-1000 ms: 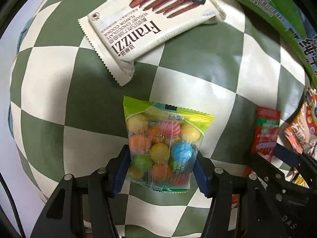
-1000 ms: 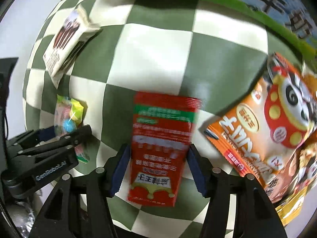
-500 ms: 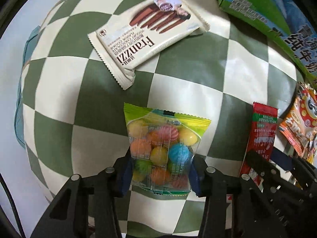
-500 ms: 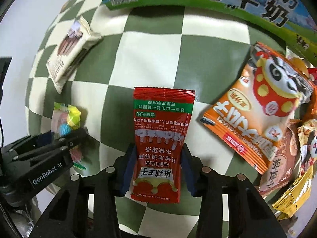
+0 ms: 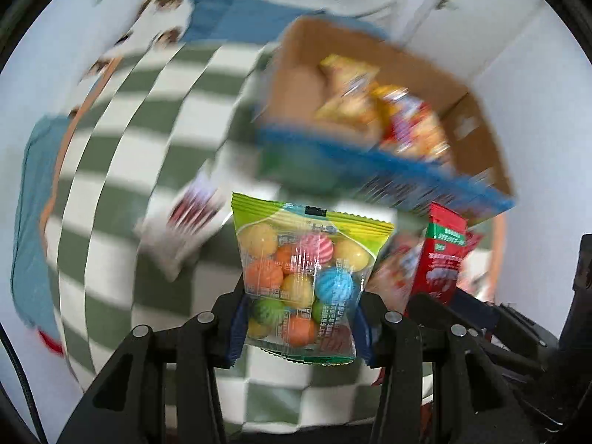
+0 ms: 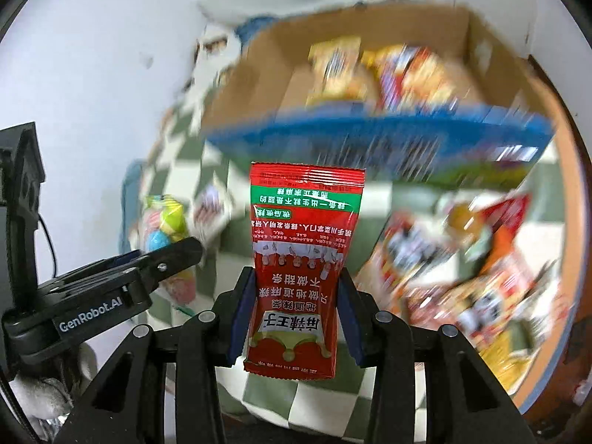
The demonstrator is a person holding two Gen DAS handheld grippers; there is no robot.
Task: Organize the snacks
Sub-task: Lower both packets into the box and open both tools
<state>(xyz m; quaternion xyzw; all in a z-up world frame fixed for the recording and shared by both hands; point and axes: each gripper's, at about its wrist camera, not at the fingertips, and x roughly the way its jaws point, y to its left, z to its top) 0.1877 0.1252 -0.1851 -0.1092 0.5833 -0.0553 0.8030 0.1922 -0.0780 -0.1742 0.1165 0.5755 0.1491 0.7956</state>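
My left gripper is shut on a clear bag of coloured candy balls with a green top, held up off the table. My right gripper is shut on a red snack packet with a green band, also lifted. The red packet shows at the right of the left wrist view, and the candy bag at the left of the right wrist view. Ahead stands an open cardboard box with a blue-printed front wall, holding several snack bags.
The green-and-white checked tablecloth lies below. A white biscuit pack lies blurred to the left. Several orange and red snack bags lie at the right. White walls stand behind the box.
Both grippers closed on their packets and lifted them off the table. The views swung up from the tabletop towards the cardboard box, with strong motion blur.
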